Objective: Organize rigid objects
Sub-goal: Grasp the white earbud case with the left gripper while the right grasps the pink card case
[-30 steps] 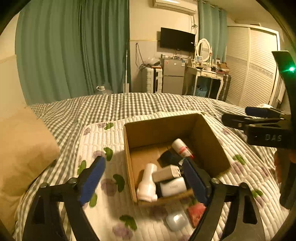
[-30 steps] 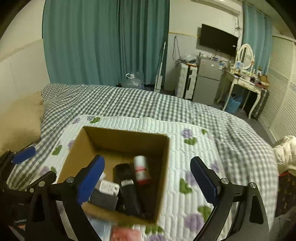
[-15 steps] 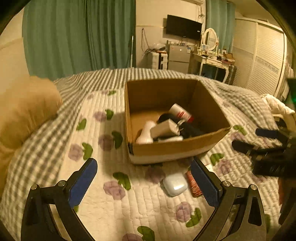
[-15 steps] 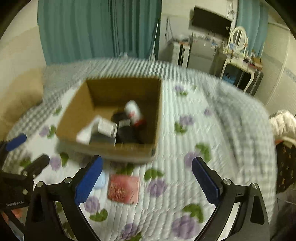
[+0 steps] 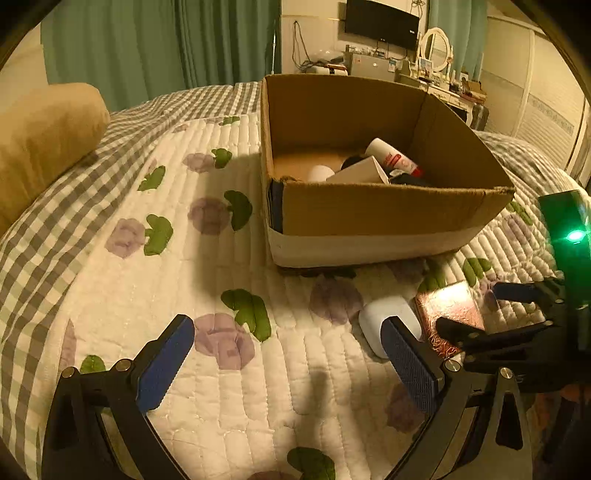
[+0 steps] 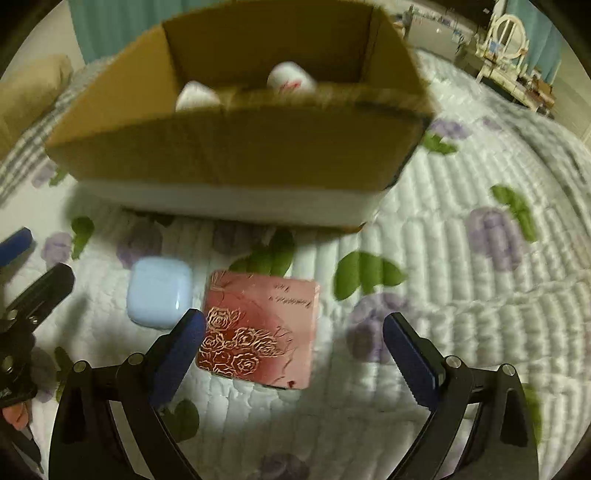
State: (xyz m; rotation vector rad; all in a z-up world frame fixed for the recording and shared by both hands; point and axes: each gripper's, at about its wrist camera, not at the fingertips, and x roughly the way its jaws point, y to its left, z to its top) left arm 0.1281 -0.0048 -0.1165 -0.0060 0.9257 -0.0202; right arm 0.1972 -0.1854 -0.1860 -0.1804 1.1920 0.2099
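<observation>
An open cardboard box (image 5: 369,210) (image 6: 236,147) stands on the flowered quilt and holds a white bottle with a red label (image 5: 391,158), a small white carton (image 5: 360,171) and other items. In front of it lie a pale earbud case (image 5: 384,314) (image 6: 159,291) and a pink box with gold roses (image 5: 448,308) (image 6: 258,328). My left gripper (image 5: 286,332) (image 6: 35,258) hangs open over bare quilt, its right finger just in front of the case. My right gripper (image 6: 295,325) (image 5: 467,307) is open low over the pink box, which lies between its fingers without touching a pad.
A tan pillow (image 5: 44,136) lies at the left on the grey checked bedspread (image 5: 48,229). Green curtains (image 5: 166,44), a wall TV (image 5: 382,24) and a dressing table with a mirror (image 5: 437,50) stand beyond the bed. Quilt stretches to the right of the box (image 6: 480,229).
Both grippers have come down from above the cardboard box to the quilt in front of it. The case and pink box now sit close to the fingers. The left jaws widened a little.
</observation>
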